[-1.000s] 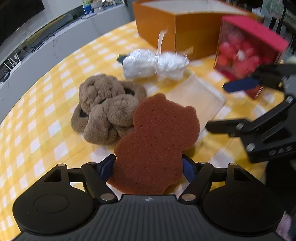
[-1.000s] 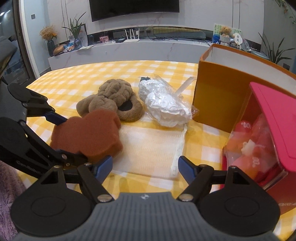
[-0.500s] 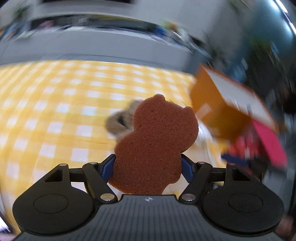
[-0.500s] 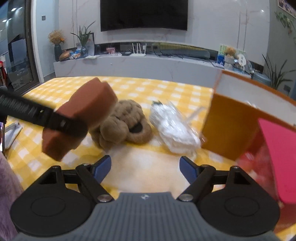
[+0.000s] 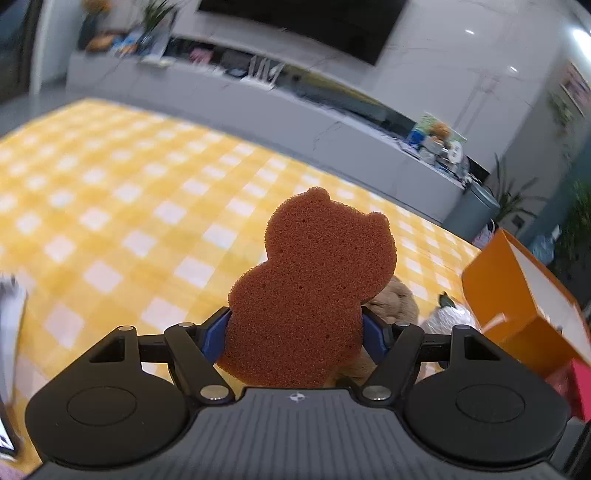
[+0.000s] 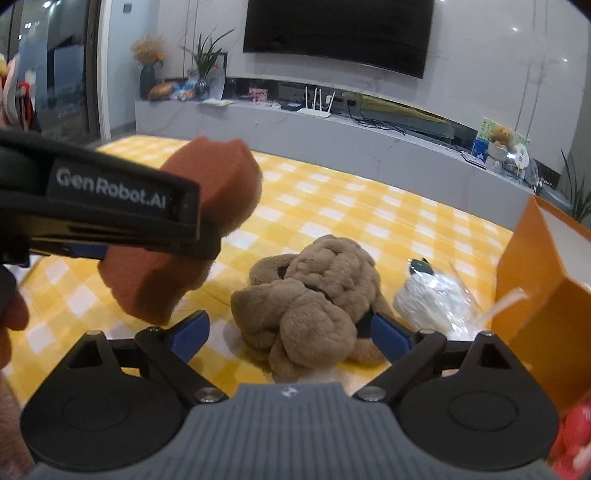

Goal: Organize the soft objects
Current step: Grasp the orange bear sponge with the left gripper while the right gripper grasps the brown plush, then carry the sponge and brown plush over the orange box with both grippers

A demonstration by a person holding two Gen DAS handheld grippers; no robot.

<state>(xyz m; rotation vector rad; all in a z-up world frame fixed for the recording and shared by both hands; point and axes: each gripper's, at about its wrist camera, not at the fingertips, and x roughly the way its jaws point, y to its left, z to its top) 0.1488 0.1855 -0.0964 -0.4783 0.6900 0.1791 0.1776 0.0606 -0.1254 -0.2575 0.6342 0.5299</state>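
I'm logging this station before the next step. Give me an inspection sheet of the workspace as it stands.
Surface: yellow checked tablecloth, largely bare.
Job's things: bear-shaped sponge held off the table; brown plush slippers lying on the cloth; orange box open, at right.
Clutter: clear bag of white material beside the slippers; red box at the edge.
Grippers: left gripper clamped on the sponge; right gripper open, jaws just widened, around the slippers without pressing.
Cables: wires by the router on the console.
Surroundings: wall television, plants.
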